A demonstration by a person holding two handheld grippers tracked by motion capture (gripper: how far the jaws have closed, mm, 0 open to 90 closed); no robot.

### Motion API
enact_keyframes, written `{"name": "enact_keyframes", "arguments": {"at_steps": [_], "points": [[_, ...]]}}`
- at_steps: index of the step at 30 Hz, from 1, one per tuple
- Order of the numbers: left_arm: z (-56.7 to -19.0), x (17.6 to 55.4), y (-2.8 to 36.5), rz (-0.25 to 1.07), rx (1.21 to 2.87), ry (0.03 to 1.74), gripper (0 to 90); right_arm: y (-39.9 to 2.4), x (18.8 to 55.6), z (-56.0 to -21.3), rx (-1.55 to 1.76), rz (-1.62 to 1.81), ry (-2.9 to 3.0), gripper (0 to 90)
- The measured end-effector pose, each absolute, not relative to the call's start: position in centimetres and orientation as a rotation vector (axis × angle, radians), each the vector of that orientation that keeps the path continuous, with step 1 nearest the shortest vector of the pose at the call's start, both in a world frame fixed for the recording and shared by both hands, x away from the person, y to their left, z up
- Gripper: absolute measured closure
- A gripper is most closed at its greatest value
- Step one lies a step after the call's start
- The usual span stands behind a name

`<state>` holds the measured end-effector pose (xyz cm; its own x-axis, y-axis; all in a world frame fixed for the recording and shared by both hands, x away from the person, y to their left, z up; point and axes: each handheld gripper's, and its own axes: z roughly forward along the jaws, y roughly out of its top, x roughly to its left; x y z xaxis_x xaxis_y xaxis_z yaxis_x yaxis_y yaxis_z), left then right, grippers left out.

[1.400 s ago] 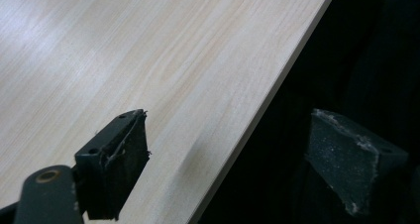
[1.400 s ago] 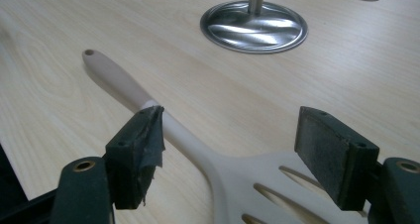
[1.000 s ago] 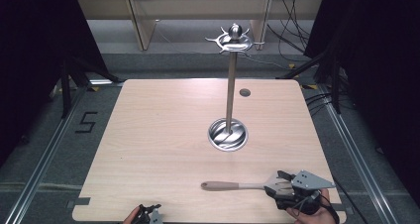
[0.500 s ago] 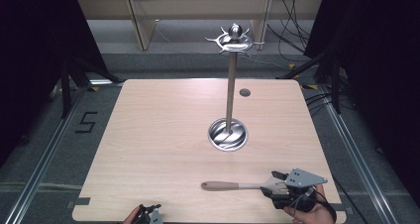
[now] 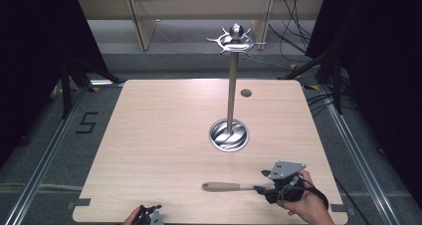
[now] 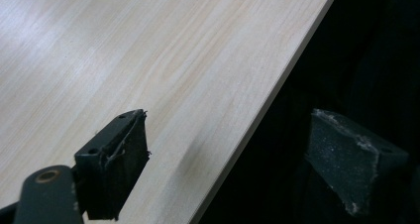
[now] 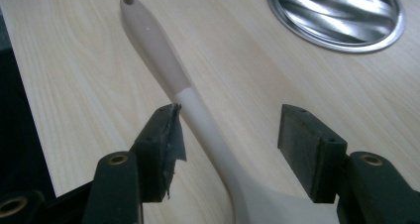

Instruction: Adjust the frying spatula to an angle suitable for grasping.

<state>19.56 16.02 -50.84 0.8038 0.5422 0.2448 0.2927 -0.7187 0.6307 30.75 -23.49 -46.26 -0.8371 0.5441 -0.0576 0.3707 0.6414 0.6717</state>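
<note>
Right gripper (image 5: 260, 189) over pale wooden table (image 5: 164, 135), dark curtains (image 5: 35, 46) around

Metal hook stand (image 5: 232, 85) on wooden table (image 5: 159, 135)

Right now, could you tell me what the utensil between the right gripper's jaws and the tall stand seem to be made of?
The utensil looks like matte silicone or plastic: smooth, beige grip, cream neck, no grain. The stand looks like polished metal: its round base shows bright mirror streaks. The table looks like pale wood-grain laminate.

Beige spatula (image 7: 163, 55), pale wood-grain table (image 5: 159, 130)
</note>
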Motion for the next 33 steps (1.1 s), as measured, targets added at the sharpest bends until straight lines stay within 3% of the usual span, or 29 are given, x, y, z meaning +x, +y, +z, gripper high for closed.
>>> {"name": "enact_keyframes", "arguments": {"at_steps": [8, 18, 33], "points": [[-50.8, 19.5, 16.0, 0.563, 2.402, 0.611, 15.5, -21.3, 31.6, -46.6, 0.670, 0.846, 2.712, 48.6], [-50.8, 19.5, 16.0, 0.564, 2.402, 0.611, 15.5, -18.3, 33.0, -46.9, 0.461, 0.666, 2.877, 61.8], [-50.8, 19.5, 16.1, 0.582, 2.398, 0.621, 15.5, -16.4, 34.3, -47.5, 0.376, 0.539, 2.966, 65.7]]}}
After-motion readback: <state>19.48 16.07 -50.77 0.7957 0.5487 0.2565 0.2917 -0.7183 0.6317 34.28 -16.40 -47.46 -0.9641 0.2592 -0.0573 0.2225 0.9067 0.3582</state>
